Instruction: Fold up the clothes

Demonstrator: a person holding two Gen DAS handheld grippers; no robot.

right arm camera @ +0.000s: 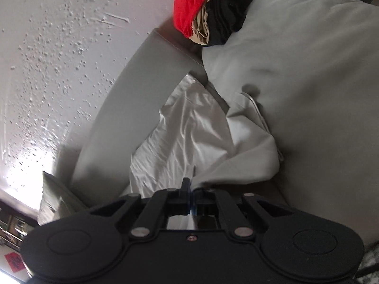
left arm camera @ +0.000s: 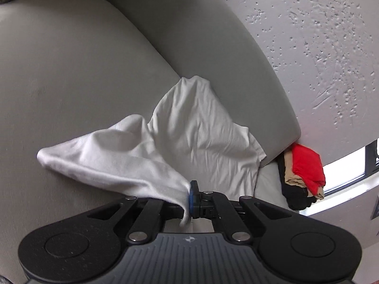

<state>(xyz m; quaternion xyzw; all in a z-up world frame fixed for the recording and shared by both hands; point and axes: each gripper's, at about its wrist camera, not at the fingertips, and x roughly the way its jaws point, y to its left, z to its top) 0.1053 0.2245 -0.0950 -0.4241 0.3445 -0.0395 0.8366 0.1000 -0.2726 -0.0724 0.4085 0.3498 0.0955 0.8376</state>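
Closest to the left wrist camera, the left gripper (left arm camera: pixel 190 197) has its jaws pressed together on an edge of the white garment (left arm camera: pixel 189 142); a small tip of cloth hangs down below the pinch. From there the fabric goes up and to the left as a thick folded ridge, and the rest spreads out, wrinkled, on the grey sofa (left arm camera: pixel 71 82). Its far part leans up against the sofa's backrest.

Likewise in the right wrist view, the right gripper (right arm camera: pixel 190 189) is closed tight on the white garment (right arm camera: pixel 189 137), with cloth coming out from between the fingertips. Beside the grip, one part of the garment is bunched in a shadowed fold, and the smoother part lies in the corner where the seat cushion (right arm camera: pixel 308 94) meets the backrest.

Farther away, at the end of the sofa, sits a pile of other clothes (left arm camera: pixel 300 175) in red, tan and black, well apart from the white garment. Behind everything is a textured white wall (left arm camera: pixel 319 47), and a bright window (left arm camera: pixel 345 168) shows past the pile.
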